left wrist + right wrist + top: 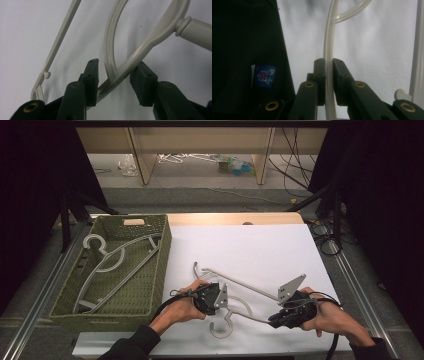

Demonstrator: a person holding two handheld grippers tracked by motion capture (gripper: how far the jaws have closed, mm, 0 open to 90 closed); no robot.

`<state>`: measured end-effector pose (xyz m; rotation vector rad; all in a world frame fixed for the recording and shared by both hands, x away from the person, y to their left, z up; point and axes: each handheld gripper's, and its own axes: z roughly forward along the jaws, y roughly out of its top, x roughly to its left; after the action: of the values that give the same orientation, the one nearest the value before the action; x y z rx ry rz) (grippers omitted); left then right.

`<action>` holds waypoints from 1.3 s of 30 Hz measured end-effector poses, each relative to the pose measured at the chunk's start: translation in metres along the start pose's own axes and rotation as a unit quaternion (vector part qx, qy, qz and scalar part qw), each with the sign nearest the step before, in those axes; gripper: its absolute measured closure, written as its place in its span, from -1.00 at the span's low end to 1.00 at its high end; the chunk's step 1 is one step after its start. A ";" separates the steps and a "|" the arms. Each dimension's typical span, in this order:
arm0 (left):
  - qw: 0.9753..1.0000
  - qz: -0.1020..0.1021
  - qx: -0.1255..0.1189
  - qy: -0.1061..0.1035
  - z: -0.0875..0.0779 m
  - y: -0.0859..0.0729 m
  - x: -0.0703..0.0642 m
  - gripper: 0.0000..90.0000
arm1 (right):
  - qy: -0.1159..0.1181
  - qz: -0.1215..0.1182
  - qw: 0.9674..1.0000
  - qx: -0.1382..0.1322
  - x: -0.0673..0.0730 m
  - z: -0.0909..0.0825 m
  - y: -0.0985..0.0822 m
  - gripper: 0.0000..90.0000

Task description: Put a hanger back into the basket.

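White table (260, 250); hanger (235, 312) partly hidden under both tools.

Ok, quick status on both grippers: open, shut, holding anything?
Left gripper: open, jaws either side of the hanger near its neck, pads not yet pressing.
Right gripper: shut on the same hanger's thin arm.

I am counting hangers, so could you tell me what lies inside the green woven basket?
Inside the green woven basket lies one pale hanger, hook toward the far left corner. The basket's near wall hides part of its floor.
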<state>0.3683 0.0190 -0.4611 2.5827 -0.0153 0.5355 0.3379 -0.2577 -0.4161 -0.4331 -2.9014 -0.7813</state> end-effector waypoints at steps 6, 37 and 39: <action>1.000 0.017 -0.007 -0.005 -0.006 0.001 0.000 0.42 | -0.005 0.000 1.000 -0.003 -0.003 0.000 -0.002 0.80; 0.999 -0.033 -0.005 -0.011 -0.041 0.019 0.010 0.62 | -0.209 0.012 0.972 -0.105 -0.006 -0.033 0.003 -0.16; 0.998 -0.068 -0.007 -0.010 -0.043 0.020 0.015 0.63 | -0.210 0.019 0.970 -0.125 -0.006 -0.038 0.004 -0.20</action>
<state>0.3643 0.0234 -0.4113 2.5533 0.1477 0.4583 0.3454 -0.2752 -0.3827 -0.7627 -3.1666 -1.1864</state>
